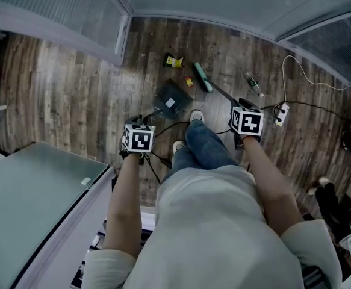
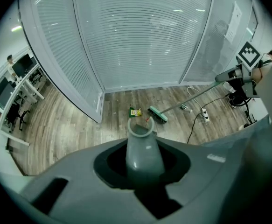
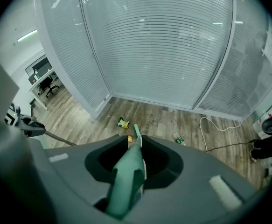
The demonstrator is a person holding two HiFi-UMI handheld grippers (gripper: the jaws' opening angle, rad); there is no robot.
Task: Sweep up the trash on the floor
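On the wood-plank floor (image 1: 73,83) ahead of your feet, a green broom (image 1: 202,77) lies with its brush head far from you. Its long handle runs back and to your right, rising into your right gripper (image 1: 246,123). The brush head's long side slants from far-left to near-right. Just left of it sits a dark grey dustpan (image 1: 170,100), pan on the floor. Its handle climbs back and left into your left gripper (image 1: 138,139).

The trash lies beyond the two tools. A yellow-green wrapper (image 1: 174,61) is farthest out, near the glass partition (image 1: 73,17). A small red and yellow scrap (image 1: 189,82) lies between the dustpan and the brush head. A small bottle (image 1: 253,84) lies off to the right of the broom.

The left gripper view shows those jaws pressed onto the dustpan's grey handle, which points straight out toward the wrapper. The right gripper view shows those jaws clamped on the broom's green handle, which points out toward the scrap and wrapper.

Both your forearms are bare and reach forward and down, one on each side of your raised knee. The marker cubes face up. One shoe (image 1: 196,116) is planted between the dustpan and your right gripper. A white power strip (image 1: 280,114) and its cable lie to the right.
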